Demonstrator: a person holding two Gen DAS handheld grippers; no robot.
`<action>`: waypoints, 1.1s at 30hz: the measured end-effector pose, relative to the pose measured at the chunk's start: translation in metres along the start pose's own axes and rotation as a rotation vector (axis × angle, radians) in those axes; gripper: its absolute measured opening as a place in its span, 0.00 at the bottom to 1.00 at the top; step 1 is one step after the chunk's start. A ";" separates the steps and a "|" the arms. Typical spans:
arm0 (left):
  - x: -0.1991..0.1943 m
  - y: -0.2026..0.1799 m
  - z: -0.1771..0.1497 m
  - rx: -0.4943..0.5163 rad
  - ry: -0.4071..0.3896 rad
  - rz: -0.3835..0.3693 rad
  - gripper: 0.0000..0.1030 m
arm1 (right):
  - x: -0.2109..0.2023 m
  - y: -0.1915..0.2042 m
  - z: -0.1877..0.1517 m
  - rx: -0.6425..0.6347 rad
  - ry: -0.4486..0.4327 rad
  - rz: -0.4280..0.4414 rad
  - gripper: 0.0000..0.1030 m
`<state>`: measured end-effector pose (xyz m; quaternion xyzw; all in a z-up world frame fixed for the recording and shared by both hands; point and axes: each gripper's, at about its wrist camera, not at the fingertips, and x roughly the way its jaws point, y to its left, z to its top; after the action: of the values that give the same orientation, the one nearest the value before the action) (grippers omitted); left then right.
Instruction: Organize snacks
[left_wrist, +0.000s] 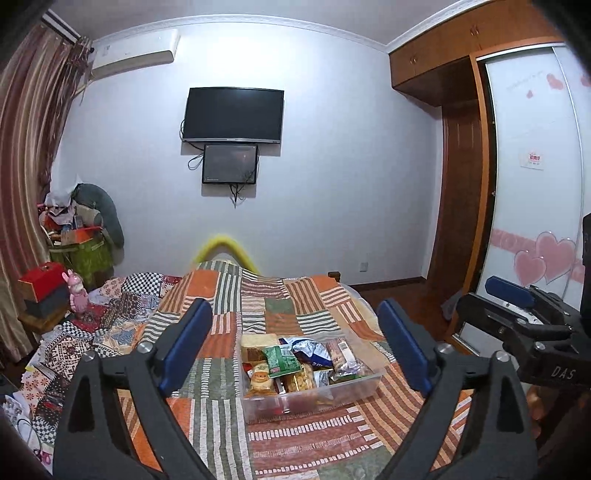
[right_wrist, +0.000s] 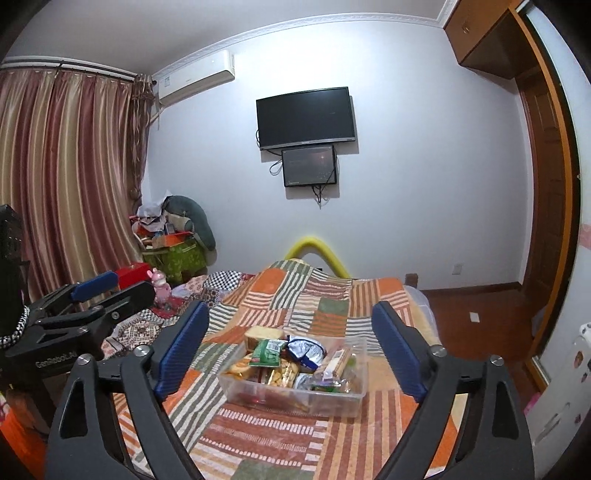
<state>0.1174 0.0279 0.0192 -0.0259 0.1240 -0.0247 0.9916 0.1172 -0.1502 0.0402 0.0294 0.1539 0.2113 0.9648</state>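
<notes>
My left tongs and right tongs both gape wide with nothing between the pads, held above the bed. The clear bin sits on the striped quilt, between and beyond my tongs. In the bin: a green packet, a blue-white bag, yellow biscuit packs and a pale block at its far-left corner.
</notes>
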 end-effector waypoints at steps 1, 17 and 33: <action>-0.002 -0.001 -0.001 0.003 0.001 0.003 0.93 | 0.000 0.000 0.000 0.004 0.001 -0.001 0.92; -0.008 -0.003 -0.012 0.029 -0.007 0.012 1.00 | -0.011 0.006 -0.014 -0.022 0.006 -0.028 1.00; -0.008 -0.008 -0.018 0.048 -0.011 0.025 1.00 | -0.013 0.004 -0.018 -0.015 0.017 -0.034 1.00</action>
<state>0.1045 0.0199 0.0042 -0.0009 0.1182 -0.0153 0.9929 0.0992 -0.1519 0.0274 0.0177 0.1609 0.1960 0.9672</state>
